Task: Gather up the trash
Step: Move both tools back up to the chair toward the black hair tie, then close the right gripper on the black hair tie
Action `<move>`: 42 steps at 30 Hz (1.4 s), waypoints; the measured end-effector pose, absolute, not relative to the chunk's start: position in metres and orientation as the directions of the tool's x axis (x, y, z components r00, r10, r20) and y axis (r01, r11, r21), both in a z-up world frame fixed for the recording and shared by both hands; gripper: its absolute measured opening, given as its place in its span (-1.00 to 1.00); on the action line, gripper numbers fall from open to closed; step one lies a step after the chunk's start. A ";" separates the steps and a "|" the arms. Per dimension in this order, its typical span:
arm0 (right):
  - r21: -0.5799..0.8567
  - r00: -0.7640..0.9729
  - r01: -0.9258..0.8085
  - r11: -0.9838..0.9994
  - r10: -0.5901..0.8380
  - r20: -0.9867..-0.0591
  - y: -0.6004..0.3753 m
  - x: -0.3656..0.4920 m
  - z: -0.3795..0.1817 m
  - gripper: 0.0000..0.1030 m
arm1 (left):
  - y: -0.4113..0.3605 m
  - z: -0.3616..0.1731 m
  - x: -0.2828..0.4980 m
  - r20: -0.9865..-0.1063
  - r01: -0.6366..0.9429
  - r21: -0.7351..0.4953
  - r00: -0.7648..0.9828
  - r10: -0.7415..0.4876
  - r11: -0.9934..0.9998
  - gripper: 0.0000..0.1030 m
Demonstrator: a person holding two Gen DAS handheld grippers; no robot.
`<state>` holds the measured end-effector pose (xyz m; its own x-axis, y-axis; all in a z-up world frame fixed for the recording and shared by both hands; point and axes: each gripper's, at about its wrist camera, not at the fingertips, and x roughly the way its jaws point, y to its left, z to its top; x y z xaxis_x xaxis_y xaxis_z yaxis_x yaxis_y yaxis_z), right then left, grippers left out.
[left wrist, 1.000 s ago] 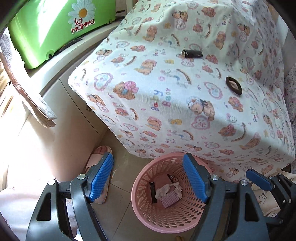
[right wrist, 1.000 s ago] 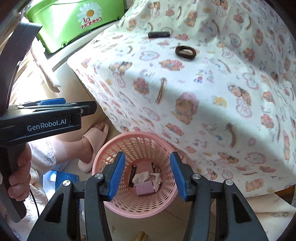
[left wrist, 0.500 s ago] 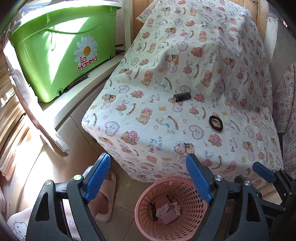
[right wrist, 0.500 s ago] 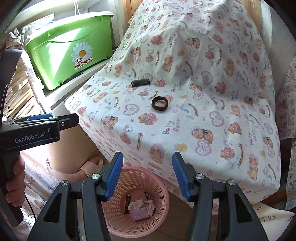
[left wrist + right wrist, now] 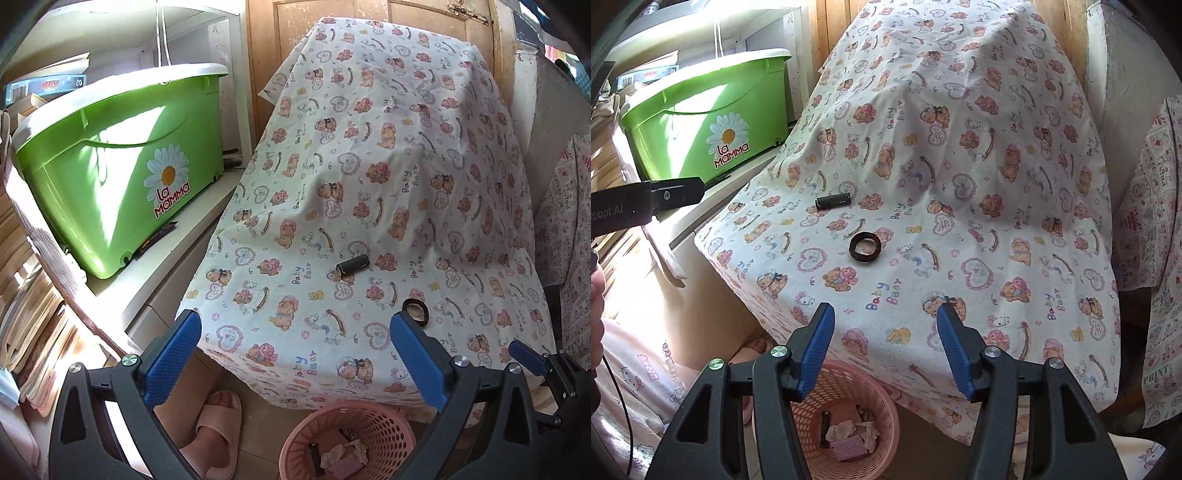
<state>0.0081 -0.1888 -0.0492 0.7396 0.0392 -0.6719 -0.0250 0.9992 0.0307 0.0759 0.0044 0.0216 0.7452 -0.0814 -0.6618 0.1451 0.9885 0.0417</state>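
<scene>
A black cylinder (image 5: 352, 264) (image 5: 833, 201) and a dark ring (image 5: 424, 314) (image 5: 865, 259) lie on a table draped in a teddy-bear cloth (image 5: 369, 166) (image 5: 960, 184). On the floor below its front edge stands a pink mesh basket (image 5: 295, 443) (image 5: 882, 417) holding crumpled tissue (image 5: 340, 452) (image 5: 846, 430), a pink checked box and a dark item. My left gripper (image 5: 295, 321) hangs above the basket, its jaws opening, with nothing between them. My right gripper (image 5: 885, 312) is beside it, open and holding nothing.
A green tub (image 5: 122, 166) (image 5: 701, 118) sits on a white shelf left of the table. A person's foot in a pink slipper (image 5: 218, 424) rests beside the basket. Stacked papers stand at far left, a wooden door behind, and another patterned cloth (image 5: 565, 221) at right.
Both grippers have risen and tipped upward, so the basket has slid to the bottom of both views and the table top fills them. The left jaws have spread wider.
</scene>
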 end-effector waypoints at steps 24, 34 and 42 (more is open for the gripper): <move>0.056 0.759 0.079 0.995 -0.024 -0.651 -0.248 0.089 -0.032 0.23 | 0.023 -0.012 0.151 -0.733 0.026 -0.042 0.679 -0.049 0.999 0.96; 0.130 0.666 -0.041 0.991 0.124 -0.736 -0.207 0.118 -0.062 0.24 | 0.029 -0.022 0.159 -0.778 0.026 -0.082 0.623 -0.080 0.996 0.96; 0.102 0.625 -0.066 0.993 0.121 -0.771 -0.188 0.138 -0.080 -0.25 | 0.026 -0.027 0.164 -0.792 0.022 -0.082 0.606 -0.078 0.996 0.96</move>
<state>0.1379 -0.1879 -0.0802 0.6255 0.1208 -0.7708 -0.0659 0.9926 0.1021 0.1644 0.0262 -0.0270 0.6059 -0.0785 -0.7916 0.0225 0.9964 -0.0816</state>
